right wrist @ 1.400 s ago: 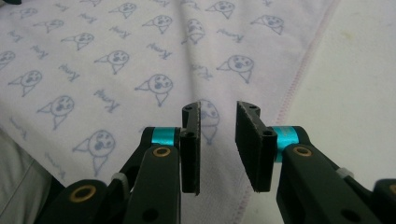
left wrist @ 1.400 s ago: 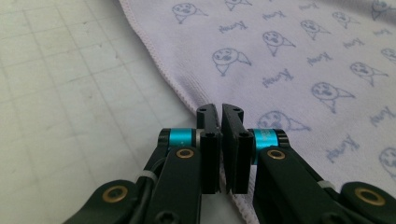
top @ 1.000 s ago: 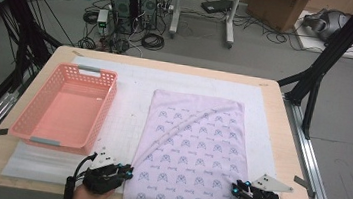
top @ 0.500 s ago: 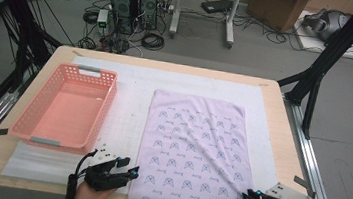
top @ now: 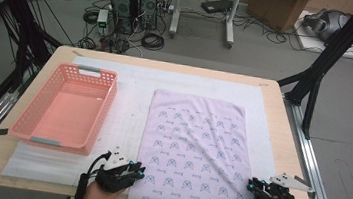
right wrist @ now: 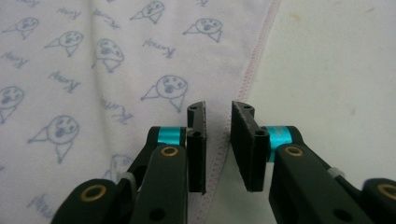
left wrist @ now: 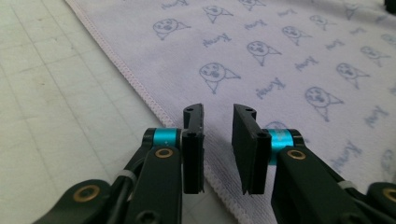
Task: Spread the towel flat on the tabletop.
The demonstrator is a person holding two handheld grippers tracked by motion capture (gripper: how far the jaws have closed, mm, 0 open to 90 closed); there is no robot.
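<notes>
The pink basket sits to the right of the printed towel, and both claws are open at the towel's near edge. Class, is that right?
Not quite: the high view shows the pink basket left of the printed towel. The left claw and right claw are indeed open there.

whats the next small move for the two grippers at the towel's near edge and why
Probably lower both and close on the hems. The left gripper and right gripper are open, each straddling a side hem of the lilac printed towel near its front corners, with nothing pinched yet. The towel lies flat on the white mat, so gripping both corners looks like the start of a fold.
</notes>
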